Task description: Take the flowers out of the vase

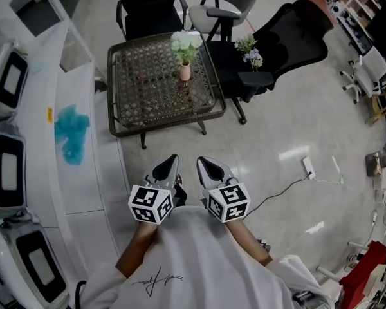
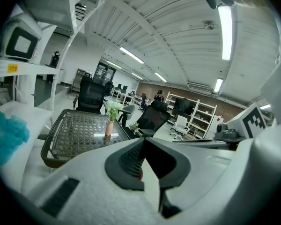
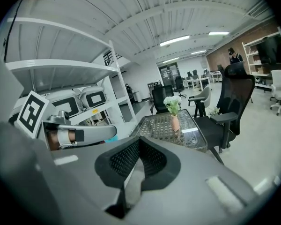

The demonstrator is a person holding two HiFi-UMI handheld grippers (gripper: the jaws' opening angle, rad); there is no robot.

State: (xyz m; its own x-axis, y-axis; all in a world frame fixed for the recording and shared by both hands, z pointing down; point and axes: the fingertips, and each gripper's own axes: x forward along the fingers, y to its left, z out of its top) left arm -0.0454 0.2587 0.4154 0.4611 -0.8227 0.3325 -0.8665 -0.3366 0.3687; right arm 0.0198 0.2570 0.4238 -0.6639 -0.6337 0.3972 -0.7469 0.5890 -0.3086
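Wicker under glass, the table point(image 1: 148, 89) fills the upper middle of the head view, with a black chair point(image 1: 289, 37) at its right edge. On the table's far side stands the pink vase point(image 1: 185, 73), upright, with the white flowers point(image 1: 185, 42) in it. A second, smaller sprig point(image 1: 249, 50) lies on the chair seat, so part of the job may already be done, but I cannot tell that from here. What is plainly left is the whole bunch in the vase: reach, grip, lift out.

Both tools sit low in the frame, close to the person's body and well apart from the table. The left gripper point(image 1: 172, 163) has its jaws pressed together on nothing, and the right gripper point(image 1: 204, 165) looks the same, pads meeting, empty.

The head view alone shows the blue cloth point(image 1: 71, 134) on the white shelf at the left edge, and the bare floor between the grippers and the table. The gripper views add height: the vase stands clear above the tabletop, with stems rising straight out of it.
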